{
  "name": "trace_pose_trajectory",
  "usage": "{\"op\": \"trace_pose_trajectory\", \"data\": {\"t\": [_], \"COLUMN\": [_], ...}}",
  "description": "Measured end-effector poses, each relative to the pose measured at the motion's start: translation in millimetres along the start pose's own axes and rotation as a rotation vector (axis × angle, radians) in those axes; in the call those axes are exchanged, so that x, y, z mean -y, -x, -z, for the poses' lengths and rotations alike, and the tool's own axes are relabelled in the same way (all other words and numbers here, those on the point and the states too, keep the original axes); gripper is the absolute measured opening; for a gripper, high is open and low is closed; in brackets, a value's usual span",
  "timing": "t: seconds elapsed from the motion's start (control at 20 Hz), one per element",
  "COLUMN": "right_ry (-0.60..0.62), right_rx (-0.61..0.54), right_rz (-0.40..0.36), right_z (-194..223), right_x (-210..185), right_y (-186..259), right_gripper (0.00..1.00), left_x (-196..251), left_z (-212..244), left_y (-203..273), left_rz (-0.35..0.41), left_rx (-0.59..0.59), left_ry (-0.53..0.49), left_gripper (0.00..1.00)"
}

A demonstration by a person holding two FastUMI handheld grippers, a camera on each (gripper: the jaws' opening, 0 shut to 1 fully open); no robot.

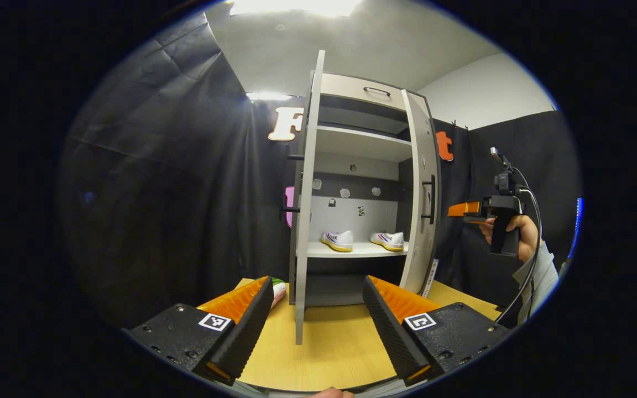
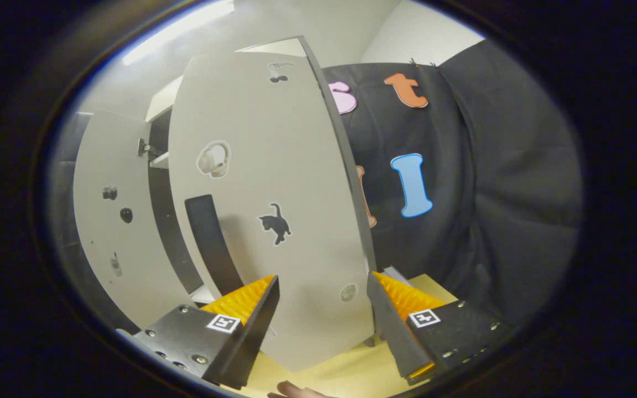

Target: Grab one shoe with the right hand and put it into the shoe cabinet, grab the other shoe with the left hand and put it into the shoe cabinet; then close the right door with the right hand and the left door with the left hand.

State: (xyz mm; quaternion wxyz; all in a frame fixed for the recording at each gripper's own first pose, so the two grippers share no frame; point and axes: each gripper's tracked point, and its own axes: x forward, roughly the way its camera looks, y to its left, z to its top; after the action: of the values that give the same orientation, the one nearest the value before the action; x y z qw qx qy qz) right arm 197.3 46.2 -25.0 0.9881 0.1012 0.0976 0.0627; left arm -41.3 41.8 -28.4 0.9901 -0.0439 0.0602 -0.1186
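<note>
Shoes (image 1: 337, 240) white, low, on smooth grey cabinet (image 1: 363, 149) shelf, ribbed left tongs (image 1: 318, 318) apart, right tongs (image 2: 324, 309) apart.

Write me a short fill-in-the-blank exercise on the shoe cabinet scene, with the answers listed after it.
1. The number of white shoes standing on the cabinet's shelf is ___.
2. Both doors of the shoe cabinet stand ___.
3. The right gripper faces the right door, which bears a black sticker shaped like a ___.
4. The left gripper has its jaws ___.

Answers: two; open; cat; open
</note>
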Motion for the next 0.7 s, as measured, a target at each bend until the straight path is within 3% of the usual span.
{"op": "trace_pose_trajectory", "data": {"t": [0.05,0.35,0.7], "right_ry": [0.011,0.082,0.127], "right_rx": [0.005,0.037,0.085], "right_rz": [-0.004,-0.022,-0.042], "right_z": [0.4,-1.1,-0.1], "right_x": [-0.7,5.2,2.1], "right_y": [3.4,22.5,43.3], "right_gripper": [0.95,0.95,0.95], "left_x": [-3.0,-33.3,-96.4], "left_z": [-1.5,-14.0,-36.0], "left_y": [1.0,-11.1,-49.6], "left_rz": [-0.011,-0.085,-0.170], "left_rx": [0.005,0.037,0.011], "left_ry": [-0.005,-0.070,-0.040], "left_gripper": [0.98,0.98,0.96]}}
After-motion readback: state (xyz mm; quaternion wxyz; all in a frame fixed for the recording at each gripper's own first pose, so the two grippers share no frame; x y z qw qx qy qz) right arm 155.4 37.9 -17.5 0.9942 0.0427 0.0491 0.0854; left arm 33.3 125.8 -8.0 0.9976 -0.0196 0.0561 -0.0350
